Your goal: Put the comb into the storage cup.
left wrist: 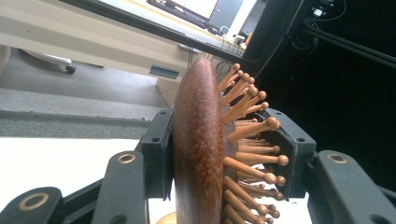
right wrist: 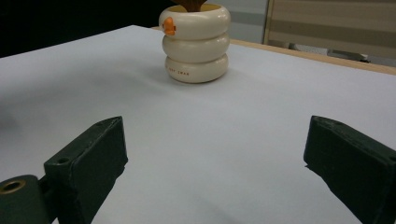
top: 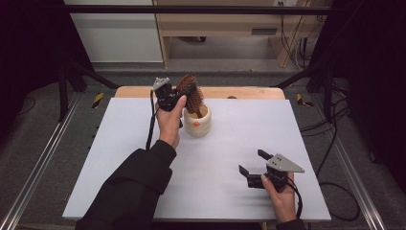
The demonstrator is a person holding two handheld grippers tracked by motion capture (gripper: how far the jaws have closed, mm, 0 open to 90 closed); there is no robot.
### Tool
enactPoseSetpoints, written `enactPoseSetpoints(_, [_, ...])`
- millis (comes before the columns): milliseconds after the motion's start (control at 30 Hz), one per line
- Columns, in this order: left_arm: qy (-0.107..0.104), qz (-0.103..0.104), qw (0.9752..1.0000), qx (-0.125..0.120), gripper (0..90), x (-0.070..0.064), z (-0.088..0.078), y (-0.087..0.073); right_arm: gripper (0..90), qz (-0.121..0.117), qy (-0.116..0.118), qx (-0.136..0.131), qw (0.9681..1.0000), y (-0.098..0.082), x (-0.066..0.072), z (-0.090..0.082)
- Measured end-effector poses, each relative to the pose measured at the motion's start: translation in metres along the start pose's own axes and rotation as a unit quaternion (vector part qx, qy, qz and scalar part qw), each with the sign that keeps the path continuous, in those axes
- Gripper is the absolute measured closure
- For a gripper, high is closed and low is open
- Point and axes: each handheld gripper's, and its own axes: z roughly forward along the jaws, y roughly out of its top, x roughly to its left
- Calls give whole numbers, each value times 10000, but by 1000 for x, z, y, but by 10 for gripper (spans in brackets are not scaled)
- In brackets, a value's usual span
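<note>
Sleeve (top: pixel 131 189), dark, comes in at the near-left edge of the high view, lying over the front of the surface (top: pixel 230 158). White sheet covers the surface; a strip of bare wood shows along its far edge. Wide open room across the middle and right; near edge free between the two forearms.

Left gripper (top: pixel 184 94), held up near the far edge, jaws pressed onto the head of a wooden hairbrush (top: pixel 191 96): one jaw flat on the smooth brown back, the other among the ball-tipped wooden pins (left wrist: pixel 254 156). Brush stands roughly upright, its lower end down in a cream ringed cup (top: pixel 197 122) just right of the left hand.

Cup (right wrist: pixel 195 42) sits far-centre, three stacked rings, small orange mark near the rim; it stands alone in the way ahead of the right gripper.

Right gripper (top: pixel 253 163), near-right, low over the surface, jaws spread wide, nothing between them, well apart from the cup.
</note>
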Motion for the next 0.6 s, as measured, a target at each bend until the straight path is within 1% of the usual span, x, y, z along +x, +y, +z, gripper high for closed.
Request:
enactPoseSetpoints(233, [34,-17,10000,-11,486,2,1,-1,62,-9,24,8,10000,0,0,0])
enactPoseSetpoints(600, [54,-110,9999,-16,482,6,-1,-1,62,-15,16,10,10000,0,0,1])
